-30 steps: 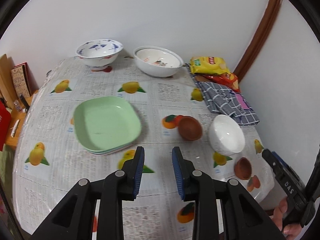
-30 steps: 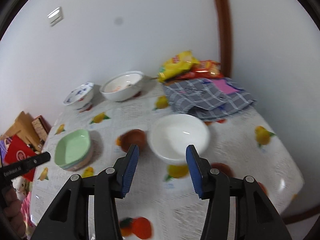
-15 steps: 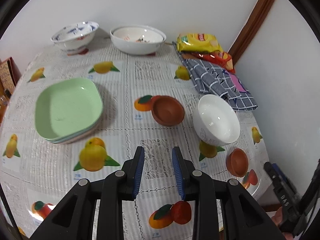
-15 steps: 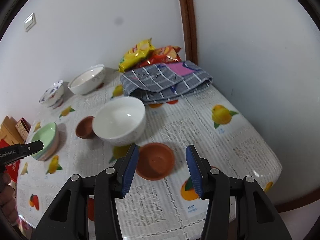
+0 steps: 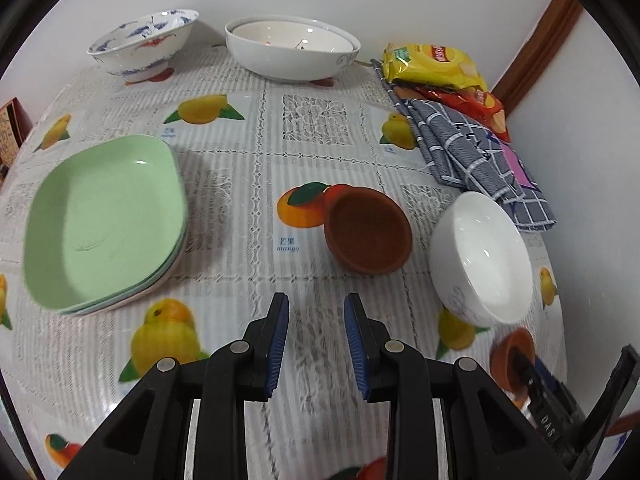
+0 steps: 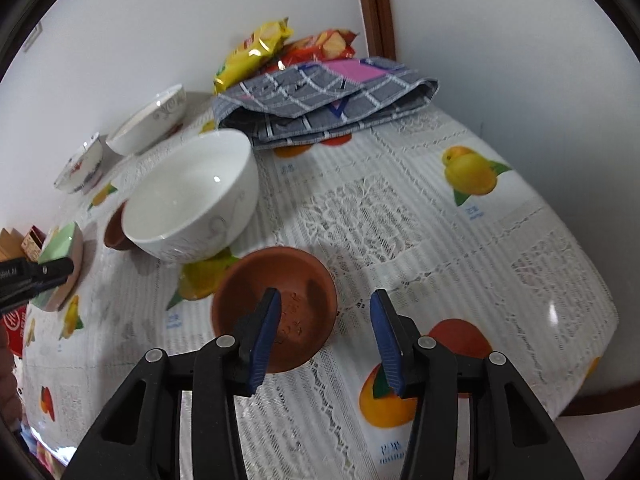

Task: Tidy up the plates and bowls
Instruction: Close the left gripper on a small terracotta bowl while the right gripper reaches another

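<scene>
My right gripper hangs low over a small brown bowl near the table's front edge. Its left finger is inside the bowl and its right finger outside, so the right rim stands between the jaws. They are closing, and the pads do not press on the rim. A white bowl sits just behind. My left gripper is open by a narrow gap with nothing in it, a little short of a larger brown bowl. A stack of green plates lies to its left.
At the back stand a blue-patterned bowl and a large white bowl. Snack bags and a folded checked cloth fill the back right corner by the wall. The round table's edge curves close on the right.
Both grippers have sunk toward the table. The right one has passed from over the white bowl to the small brown bowl, and its jaws have narrowed. The left one has neared the larger brown bowl.
</scene>
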`<state>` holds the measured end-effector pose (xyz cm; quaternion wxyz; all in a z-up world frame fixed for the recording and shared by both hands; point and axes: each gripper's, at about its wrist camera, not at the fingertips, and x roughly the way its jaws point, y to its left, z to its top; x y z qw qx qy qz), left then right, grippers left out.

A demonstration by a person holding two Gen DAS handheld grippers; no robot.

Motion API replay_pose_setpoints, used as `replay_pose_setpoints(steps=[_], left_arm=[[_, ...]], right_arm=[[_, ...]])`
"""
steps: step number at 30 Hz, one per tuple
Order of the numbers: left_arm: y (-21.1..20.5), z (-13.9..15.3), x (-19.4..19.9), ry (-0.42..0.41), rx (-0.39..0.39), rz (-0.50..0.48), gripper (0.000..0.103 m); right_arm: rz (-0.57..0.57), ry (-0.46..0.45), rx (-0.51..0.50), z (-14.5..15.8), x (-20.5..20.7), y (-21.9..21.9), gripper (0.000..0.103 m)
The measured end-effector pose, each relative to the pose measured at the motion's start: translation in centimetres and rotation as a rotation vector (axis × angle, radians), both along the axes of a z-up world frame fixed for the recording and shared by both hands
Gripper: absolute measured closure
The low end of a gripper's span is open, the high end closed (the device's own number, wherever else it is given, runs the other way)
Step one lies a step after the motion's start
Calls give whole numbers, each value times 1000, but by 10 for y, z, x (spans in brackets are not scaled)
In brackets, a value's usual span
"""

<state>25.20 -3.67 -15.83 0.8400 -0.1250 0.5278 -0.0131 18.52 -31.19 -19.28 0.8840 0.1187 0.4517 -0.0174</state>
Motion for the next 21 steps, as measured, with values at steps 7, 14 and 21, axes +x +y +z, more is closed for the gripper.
replay_pose_setpoints(steps=[7,14,21], left_arm=[[-10,-8,33,-52,15,-17,76],[-14,-32,58,-11,28,-1,76],[-21,-40,64,-24,32,-37,76]], right_arm=[[31,-16,-50,-12,9,6,62],[26,-49,-55,-13,12,7,62],[19,-71,-34,-15,11,4,62]])
